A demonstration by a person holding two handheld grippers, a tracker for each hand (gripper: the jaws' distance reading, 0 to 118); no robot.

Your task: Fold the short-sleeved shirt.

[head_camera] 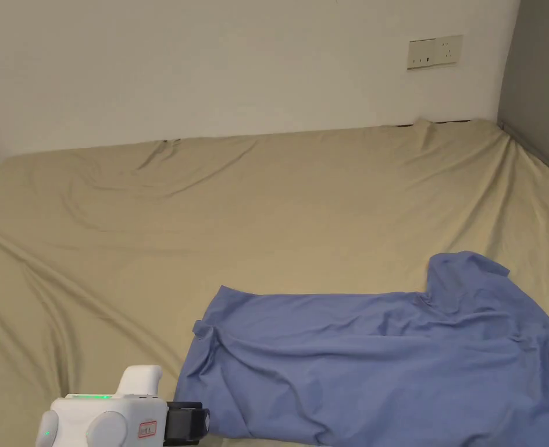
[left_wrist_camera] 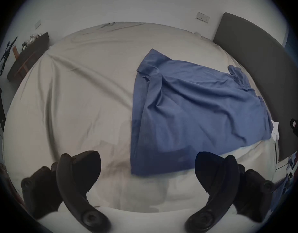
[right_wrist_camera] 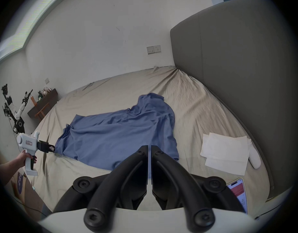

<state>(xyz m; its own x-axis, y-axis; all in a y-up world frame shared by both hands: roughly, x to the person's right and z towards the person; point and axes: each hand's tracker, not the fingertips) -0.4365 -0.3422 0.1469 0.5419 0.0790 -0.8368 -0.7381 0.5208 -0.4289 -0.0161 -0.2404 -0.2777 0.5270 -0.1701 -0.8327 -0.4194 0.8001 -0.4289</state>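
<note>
A blue short-sleeved shirt point(head_camera: 372, 366) lies spread and wrinkled on the beige bed sheet point(head_camera: 209, 221), its collar end toward the right. My left gripper point(head_camera: 205, 422), white with black jaws, is held in a hand just left of the shirt's near hem corner. In the left gripper view its jaws point(left_wrist_camera: 148, 161) stand wide open above that corner of the shirt point(left_wrist_camera: 195, 105), holding nothing. The right gripper view has my right gripper point(right_wrist_camera: 149, 148) shut, with only a thin slit between the jaws, hovering near the front edge of the shirt point(right_wrist_camera: 119, 135). The left gripper point(right_wrist_camera: 51, 148) also appears there, at the shirt's left edge.
A grey padded headboard point(right_wrist_camera: 237, 85) bounds the bed on the right. White folded cloths point(right_wrist_camera: 225, 152) and a phone point(right_wrist_camera: 239, 193) lie on the sheet beside it. A dark wooden shelf point(right_wrist_camera: 44, 102) and camera equipment point(right_wrist_camera: 13, 112) stand beyond the bed's far left.
</note>
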